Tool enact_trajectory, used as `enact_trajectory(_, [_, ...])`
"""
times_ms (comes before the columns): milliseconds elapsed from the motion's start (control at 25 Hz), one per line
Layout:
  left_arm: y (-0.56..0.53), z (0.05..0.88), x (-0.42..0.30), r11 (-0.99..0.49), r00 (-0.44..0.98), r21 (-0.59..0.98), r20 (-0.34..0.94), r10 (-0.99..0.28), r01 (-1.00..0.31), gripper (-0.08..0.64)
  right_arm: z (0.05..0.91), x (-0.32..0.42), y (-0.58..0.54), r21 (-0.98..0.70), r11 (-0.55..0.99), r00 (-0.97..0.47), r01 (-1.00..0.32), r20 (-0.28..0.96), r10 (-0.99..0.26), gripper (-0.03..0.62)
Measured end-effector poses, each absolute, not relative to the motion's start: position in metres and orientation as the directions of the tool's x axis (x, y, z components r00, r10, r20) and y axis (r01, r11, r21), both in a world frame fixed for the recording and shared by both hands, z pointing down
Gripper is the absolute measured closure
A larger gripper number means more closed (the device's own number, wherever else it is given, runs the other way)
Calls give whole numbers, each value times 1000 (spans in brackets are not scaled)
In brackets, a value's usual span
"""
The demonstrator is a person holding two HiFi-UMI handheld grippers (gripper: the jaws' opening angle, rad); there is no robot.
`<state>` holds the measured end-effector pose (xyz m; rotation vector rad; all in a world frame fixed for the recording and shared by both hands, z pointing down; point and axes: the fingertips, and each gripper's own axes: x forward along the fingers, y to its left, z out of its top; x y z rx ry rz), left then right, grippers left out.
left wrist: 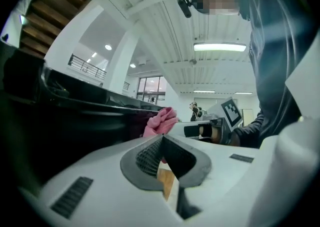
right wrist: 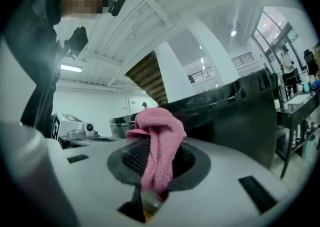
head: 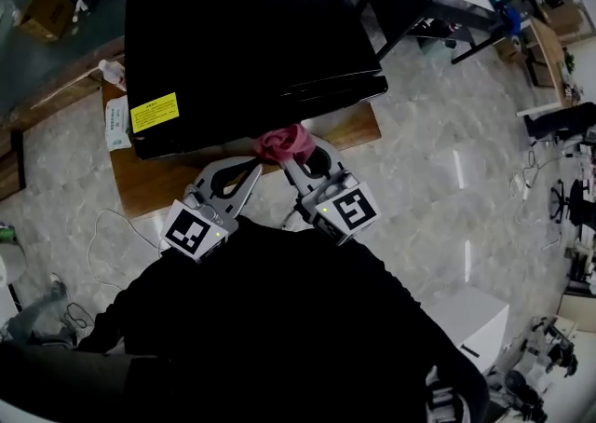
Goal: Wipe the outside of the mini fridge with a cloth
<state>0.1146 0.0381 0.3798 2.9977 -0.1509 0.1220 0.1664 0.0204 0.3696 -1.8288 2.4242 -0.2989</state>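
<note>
No text is legible in any view. A yellow label (head: 154, 112) with dark print sits on the black surface of the mini fridge (head: 251, 30), near its front left corner; the print is too small to read. A white pack (head: 116, 123) just beside the fridge carries blue print, also unreadable. The left cube marker (head: 193, 232) and the right cube marker (head: 351, 210) show black-and-white square patterns, with no characters.

I've got the wooden table (head: 154, 186) just below my left gripper (head: 253, 168). Out to that gripper's left a white packet (head: 116, 123) lies on the table edge, with a clear bottle (head: 111, 72) just past it. A thin white cable (head: 110, 225) loops over the marble floor (head: 438, 170), behind and left. Well right of my right gripper (head: 291, 162) stand a black desk (head: 438, 4) ahead and a white cabinet (head: 477, 320) behind.
</note>
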Motion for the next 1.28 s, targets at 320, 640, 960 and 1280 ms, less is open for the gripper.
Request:
enact_trajectory(320, [59, 374, 192, -979, 979, 66, 70, -190, -195, 558, 381, 267, 47, -226, 285, -296, -931, 16, -955, 505])
enact_trajectory(640, [82, 380, 224, -960, 958, 63, 106, -267, -274, 558, 385, 327, 53, -146, 306, -314, -941, 37, -949, 505])
enact_trajectory(960, [89, 381, 209, -946, 943, 66, 128, -306, -316, 558, 394, 347, 59, -195, 241, -253, -951, 36, -967, 505])
enact_trajectory(1280, [70, 418, 137, -915, 912, 81, 156, -381, -396, 558, 425, 250, 92, -198, 319, -343, -927, 96, -935, 503])
